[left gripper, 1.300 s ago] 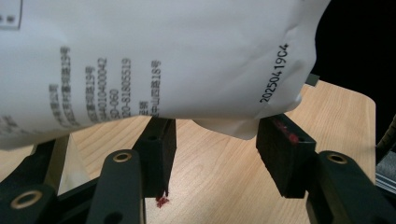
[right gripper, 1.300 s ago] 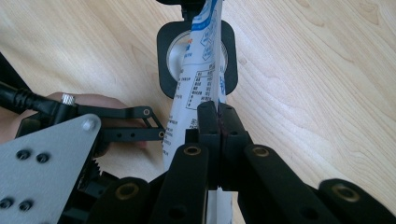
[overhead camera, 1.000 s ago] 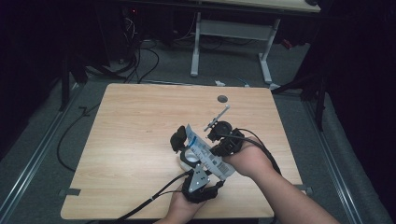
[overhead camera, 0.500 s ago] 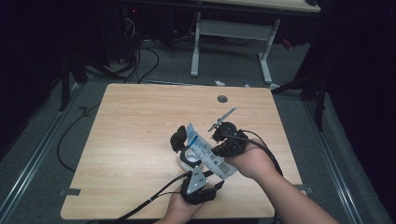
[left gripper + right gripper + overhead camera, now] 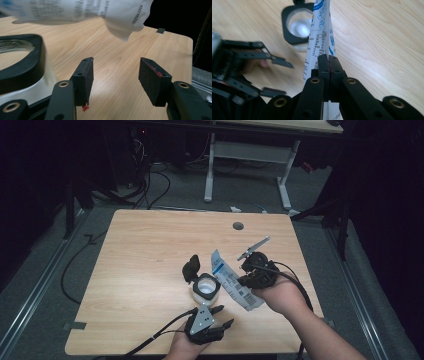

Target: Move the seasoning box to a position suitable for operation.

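My left gripper has let go and backed off near, jaws wide, leaving the jar standing centre-table while my right gripper stays pinched on the pouch, ready to pour.

Overhead forward-down view; two close tool-mounted views, shared pouch

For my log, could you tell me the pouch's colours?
The pouch is white with blue and black print, clearest in the right gripper view.

Both grippers are black. The left gripper carries a grey three-cornered plate and trails a black cable. Its jaws have brass-ringed screw holes and red-flecked pads.
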Demonstrator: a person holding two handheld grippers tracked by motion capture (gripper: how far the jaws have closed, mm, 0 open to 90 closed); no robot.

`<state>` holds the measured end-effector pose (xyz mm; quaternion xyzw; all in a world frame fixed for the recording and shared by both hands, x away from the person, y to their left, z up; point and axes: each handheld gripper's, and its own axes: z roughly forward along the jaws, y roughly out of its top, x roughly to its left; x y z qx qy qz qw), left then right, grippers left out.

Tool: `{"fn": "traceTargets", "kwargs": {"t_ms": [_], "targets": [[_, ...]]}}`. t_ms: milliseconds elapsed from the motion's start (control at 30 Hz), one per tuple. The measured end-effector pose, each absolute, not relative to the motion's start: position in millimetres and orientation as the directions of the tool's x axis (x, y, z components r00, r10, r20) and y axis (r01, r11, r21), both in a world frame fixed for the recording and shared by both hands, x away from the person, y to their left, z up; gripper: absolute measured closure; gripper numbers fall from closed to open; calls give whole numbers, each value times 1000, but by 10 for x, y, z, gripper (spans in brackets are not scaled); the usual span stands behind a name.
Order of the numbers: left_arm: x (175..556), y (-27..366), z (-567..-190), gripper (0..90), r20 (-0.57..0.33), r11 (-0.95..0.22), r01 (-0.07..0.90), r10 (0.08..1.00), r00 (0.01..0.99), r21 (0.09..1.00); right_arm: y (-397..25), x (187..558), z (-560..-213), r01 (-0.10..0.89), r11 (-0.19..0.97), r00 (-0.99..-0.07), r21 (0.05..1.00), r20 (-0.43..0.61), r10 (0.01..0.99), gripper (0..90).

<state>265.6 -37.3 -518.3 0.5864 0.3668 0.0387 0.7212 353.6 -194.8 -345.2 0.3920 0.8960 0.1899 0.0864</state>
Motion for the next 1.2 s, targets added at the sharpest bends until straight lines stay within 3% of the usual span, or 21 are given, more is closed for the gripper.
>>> {"fn": "traceTargets", "kwargs": {"t_ms": [733, 1200], "targets": [[2743, 148, -5176, 441, -472, 331, 341, 533, 702, 880, -2277, 3690, -3928, 746, 583, -611, 322, -15, 791, 900], [3264, 1143, -5033, 428, -486, 419, 253, 682, 546, 872, -2401, 3714, -4115, 769, 558, -590, 312, 10, 808, 900]]}}
